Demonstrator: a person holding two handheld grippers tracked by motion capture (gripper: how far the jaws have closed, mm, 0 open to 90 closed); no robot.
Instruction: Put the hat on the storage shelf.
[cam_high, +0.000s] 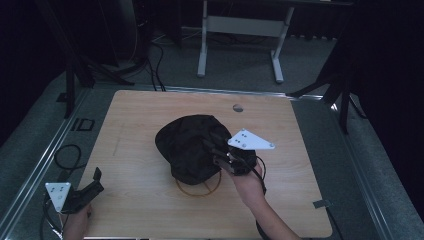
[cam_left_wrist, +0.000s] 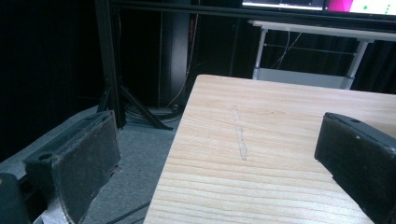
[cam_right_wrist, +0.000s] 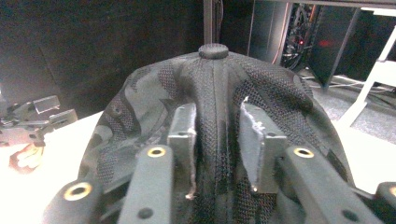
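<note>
Black cap (cam_high: 190, 147) sits mid-table (cam_high: 140, 120), dome up. Right gripper (cam_high: 223, 156) is at its right side, jaws pinched on a mesh fold running to the top button (cam_right_wrist: 213, 50). Left gripper (cam_high: 89, 186) idles wide open, empty, at the near-left corner, well apart.

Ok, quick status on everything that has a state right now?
Black cap: on the table, crown up, pinched at a fold by the right gripper.
Right gripper: jaws closed on the cap's mesh.
Left gripper: jaws open, holding nothing, at the table's near left edge.
Orange ring: flat, partly under the cap.
</note>
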